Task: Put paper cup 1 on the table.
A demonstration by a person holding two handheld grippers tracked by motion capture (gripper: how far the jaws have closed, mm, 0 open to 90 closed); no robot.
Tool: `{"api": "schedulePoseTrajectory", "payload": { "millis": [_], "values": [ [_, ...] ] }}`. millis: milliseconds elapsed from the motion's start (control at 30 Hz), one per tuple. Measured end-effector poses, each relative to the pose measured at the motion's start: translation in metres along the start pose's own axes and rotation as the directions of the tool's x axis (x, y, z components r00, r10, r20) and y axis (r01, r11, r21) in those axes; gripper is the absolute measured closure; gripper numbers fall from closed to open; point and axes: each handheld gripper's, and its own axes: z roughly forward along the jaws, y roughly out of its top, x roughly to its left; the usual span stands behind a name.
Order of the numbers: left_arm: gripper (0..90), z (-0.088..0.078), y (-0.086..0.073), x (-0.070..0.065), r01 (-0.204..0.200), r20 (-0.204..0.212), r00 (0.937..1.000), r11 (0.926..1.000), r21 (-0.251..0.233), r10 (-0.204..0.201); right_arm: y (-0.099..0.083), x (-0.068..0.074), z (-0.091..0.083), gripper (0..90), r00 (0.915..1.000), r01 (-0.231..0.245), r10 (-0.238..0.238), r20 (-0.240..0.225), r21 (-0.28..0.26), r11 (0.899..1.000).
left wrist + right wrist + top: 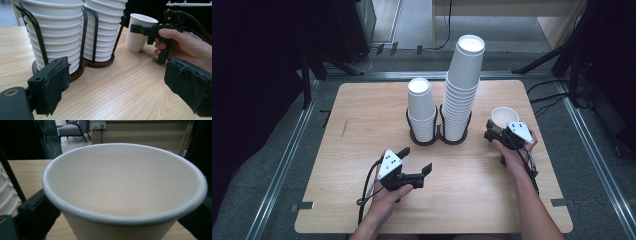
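Observation:
A single white paper cup (504, 116) stands upright on the wooden table at the right, just right of the cup holder. My right gripper (498, 129) has its jaws on either side of this cup (125, 190), open, with a small gap at the cup's wall. In the left gripper view the same cup (138, 32) rests on the table with one black jaw beside its rim. My left gripper (417, 159) hovers near the table's front centre, open and with nothing between its jaws (120, 85), pointing toward the holder.
A dark two-ring holder (437, 137) sits mid-table with a short stack of cups (421, 107) and a tall stack (464, 85). The table (362, 125) has bare wood at the left and front. Dark stands and cables lie beyond its edges.

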Motion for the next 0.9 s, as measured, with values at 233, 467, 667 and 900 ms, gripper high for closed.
{"api": "schedulePoseTrajectory", "payload": {
  "millis": [233,467,667,900],
  "values": [
    [6.2,0.001,-0.001,0.000,0.002,0.000,1.0000,1.0000,0.001,-0.002,0.002,-0.005,-0.009,0.0,0.9998,-0.006,0.007,-0.020,0.054,0.999],
    [6.2,0.003,-0.002,-0.001,0.003,0.004,1.0000,1.0000,0.005,-0.003,0.000,-0.010,-0.025,0.0,0.9997,-0.004,0.005,-0.026,0.042,0.999],
    [6.2,0.005,0.001,-0.009,-0.014,0.012,0.9998,0.9999,-0.002,0.014,-0.005,-0.015,-0.039,0.0,0.9993,0.019,-0.019,-0.031,0.029,0.999],
    [6.1,0.010,0.009,-0.010,-0.002,0.004,1.0000,0.9998,-0.017,0.002,-0.001,-0.022,-0.061,0.0,0.9985,0.031,-0.030,-0.046,0.002,1.000]
  ]
}}
